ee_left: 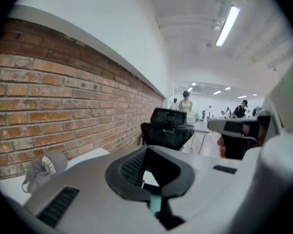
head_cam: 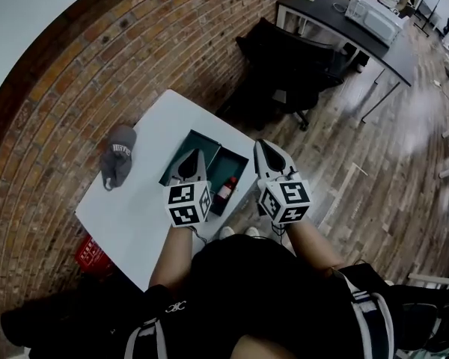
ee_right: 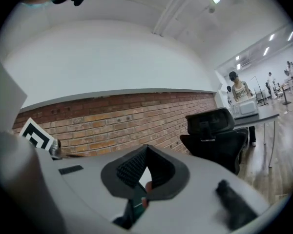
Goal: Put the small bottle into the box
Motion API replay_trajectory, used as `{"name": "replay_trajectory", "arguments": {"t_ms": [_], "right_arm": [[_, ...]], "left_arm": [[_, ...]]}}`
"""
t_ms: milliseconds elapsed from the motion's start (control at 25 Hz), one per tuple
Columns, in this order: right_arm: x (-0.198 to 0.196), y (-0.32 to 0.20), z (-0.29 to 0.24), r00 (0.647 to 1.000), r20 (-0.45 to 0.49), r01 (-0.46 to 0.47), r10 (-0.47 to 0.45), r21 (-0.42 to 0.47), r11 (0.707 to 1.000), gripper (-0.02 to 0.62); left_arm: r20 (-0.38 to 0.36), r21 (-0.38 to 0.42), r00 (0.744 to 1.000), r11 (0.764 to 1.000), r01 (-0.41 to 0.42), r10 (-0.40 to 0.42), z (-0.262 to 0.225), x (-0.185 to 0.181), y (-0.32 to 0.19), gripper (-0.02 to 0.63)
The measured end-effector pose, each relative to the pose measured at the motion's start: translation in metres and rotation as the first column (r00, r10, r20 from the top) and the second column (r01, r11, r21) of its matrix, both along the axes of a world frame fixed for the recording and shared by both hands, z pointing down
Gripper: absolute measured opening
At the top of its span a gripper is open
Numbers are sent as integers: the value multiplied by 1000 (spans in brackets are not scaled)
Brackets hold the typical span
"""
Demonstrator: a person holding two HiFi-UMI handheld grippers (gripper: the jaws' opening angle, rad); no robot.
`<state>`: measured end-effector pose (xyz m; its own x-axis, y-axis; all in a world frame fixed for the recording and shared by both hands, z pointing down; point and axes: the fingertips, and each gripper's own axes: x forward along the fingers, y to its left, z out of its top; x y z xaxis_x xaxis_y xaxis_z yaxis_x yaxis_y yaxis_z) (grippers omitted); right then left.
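Note:
A small bottle (head_cam: 225,188) with a red label lies inside the dark teal box (head_cam: 223,145), in its right half, on the white table (head_cam: 135,208). My left gripper (head_cam: 197,154) hovers over the box's left half, shut, with nothing between its jaws (ee_left: 147,147). Just right of the box, over the table's edge, my right gripper (head_cam: 263,145) is also shut and empty (ee_right: 146,146). Through its jaw gap a bit of the red bottle (ee_right: 145,185) and the teal box (ee_right: 136,209) shows below.
A grey cap (head_cam: 118,154) lies on the table left of the box. A red basket (head_cam: 92,253) sits on the floor by the table. A black office chair (head_cam: 284,66) and a dark desk (head_cam: 359,32) stand beyond, along the brick wall.

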<state>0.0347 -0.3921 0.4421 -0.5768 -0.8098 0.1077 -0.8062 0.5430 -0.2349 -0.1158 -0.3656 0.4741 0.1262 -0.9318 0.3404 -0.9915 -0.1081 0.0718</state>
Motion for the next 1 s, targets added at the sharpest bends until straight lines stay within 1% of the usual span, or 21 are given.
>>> {"name": "replay_trajectory", "arguments": {"t_ms": [80, 160, 240, 320, 440, 560, 720, 840, 1000], "right_arm": [[-6, 2, -7, 1000, 0, 13, -13, 29, 999, 26], [-11, 2, -11, 1000, -21, 20, -19, 52, 998, 26], [-14, 2, -17, 1000, -20, 21, -19, 68, 997, 26], [-18, 2, -22, 1000, -11, 18, -17, 80, 997, 26], [-23, 3, -26, 1000, -5, 18, -17, 88, 996, 26], [-27, 4, -28, 1000, -6, 21, -20, 90, 996, 25], [-28, 4, -28, 1000, -11, 10, -9, 87, 996, 26], [-27, 2, -28, 1000, -14, 5, -4, 87, 996, 26], [-28, 2, -26, 1000, -16, 8, -6, 82, 997, 26]], "left_arm": [[-3, 89, 1000, 996, 19, -19, -26, -3, 8, 12], [-12, 165, 999, 986, 37, -36, -51, -5, 17, 12], [-17, 217, 999, 975, 45, -42, -69, -5, 23, 12], [10, 241, 999, 970, 41, -45, -78, -4, 26, 12], [48, 227, 998, 973, 33, -45, -75, -4, 27, 12], [37, 205, 998, 978, 44, -52, -68, -7, 26, 12], [27, 202, 997, 978, 59, -66, -64, -12, 23, 12], [14, 197, 999, 979, 47, -50, -63, -11, 19, 12], [12, 182, 1000, 983, 10, -12, -59, -4, 15, 12]]}}
